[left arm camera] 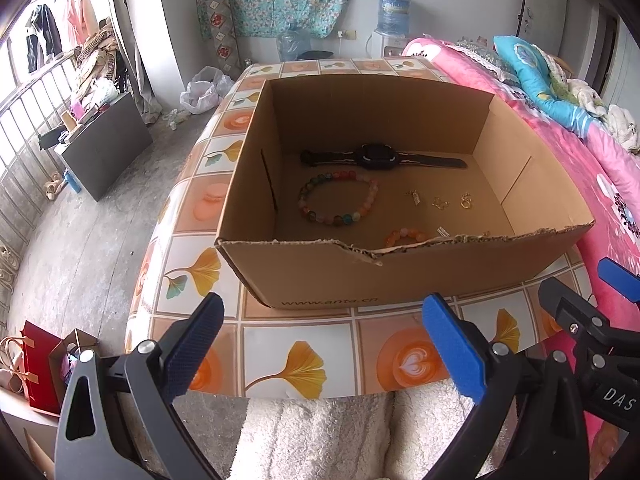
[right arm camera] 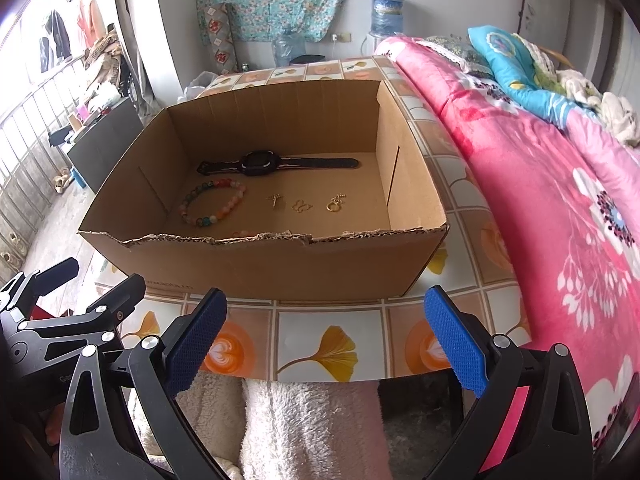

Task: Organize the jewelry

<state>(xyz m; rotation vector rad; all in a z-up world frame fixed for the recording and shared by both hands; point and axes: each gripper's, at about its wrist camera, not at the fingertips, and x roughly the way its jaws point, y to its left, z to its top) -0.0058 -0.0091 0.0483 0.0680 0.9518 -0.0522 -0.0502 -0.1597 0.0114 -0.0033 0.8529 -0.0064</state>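
Jewelry lies on the floor of an open cardboard box [left arm camera: 400, 280] standing on a tiled tablecloth [left arm camera: 288, 360]. Black wristwatch [left arm camera: 376, 157] toward the far wall; multicolored bead bracelet [left arm camera: 338, 197] nearer; orange bead bracelet [left arm camera: 406, 237] against the near wall; three small gold pieces [left arm camera: 440, 201] in a row. Left gripper [left arm camera: 324, 354] and right gripper [right arm camera: 326, 344] hover before the box, fingers apart, empty.

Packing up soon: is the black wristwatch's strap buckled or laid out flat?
Laid flat: the black wristwatch lies unbuckled, straps extended both ways on the brown cardboard box floor.
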